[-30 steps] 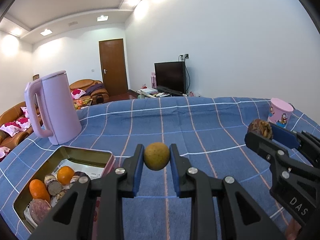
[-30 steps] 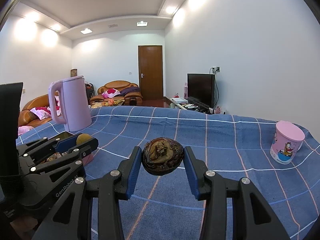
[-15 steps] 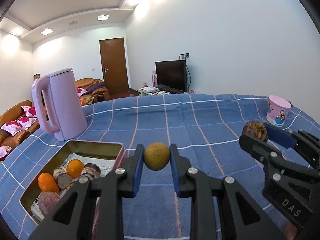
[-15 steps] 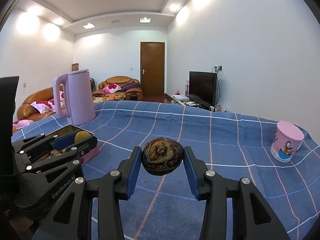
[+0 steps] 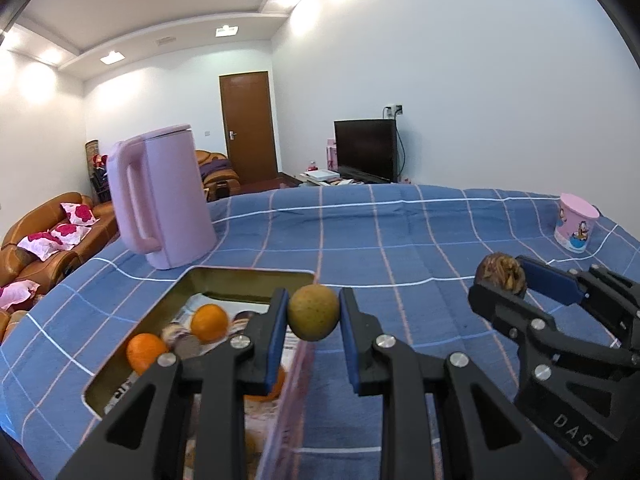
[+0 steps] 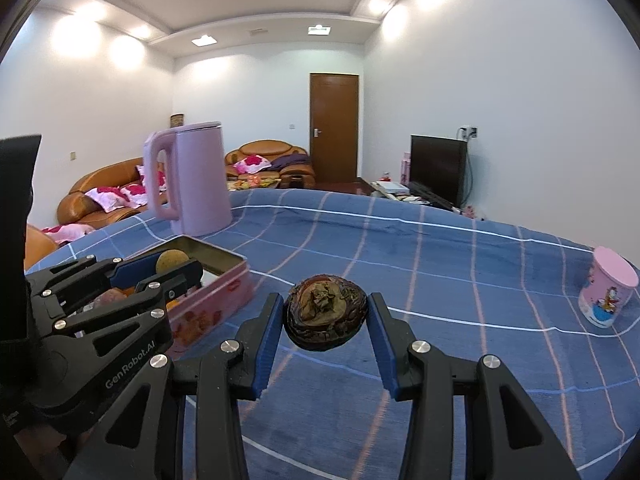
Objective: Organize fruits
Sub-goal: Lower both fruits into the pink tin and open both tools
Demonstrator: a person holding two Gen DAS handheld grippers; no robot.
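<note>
Above blue cloth (image 5: 400, 248), left tongs (image 5: 313, 316) grip a greenish fruit (image 5: 313, 312); right tongs (image 6: 325, 318) clamp a dark fruit (image 6: 325, 316).

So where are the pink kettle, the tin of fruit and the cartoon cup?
pink kettle (image 5: 176, 204), left wrist view, middle of its body
tin (image 5: 248, 278), left wrist view, far inner wall
cartoon cup (image 6: 608, 300), right wrist view, its side

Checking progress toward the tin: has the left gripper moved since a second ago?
Yes. The left gripper, shut on the yellow-green fruit, has shifted toward the tin; its right rim now sits beneath it.
</note>
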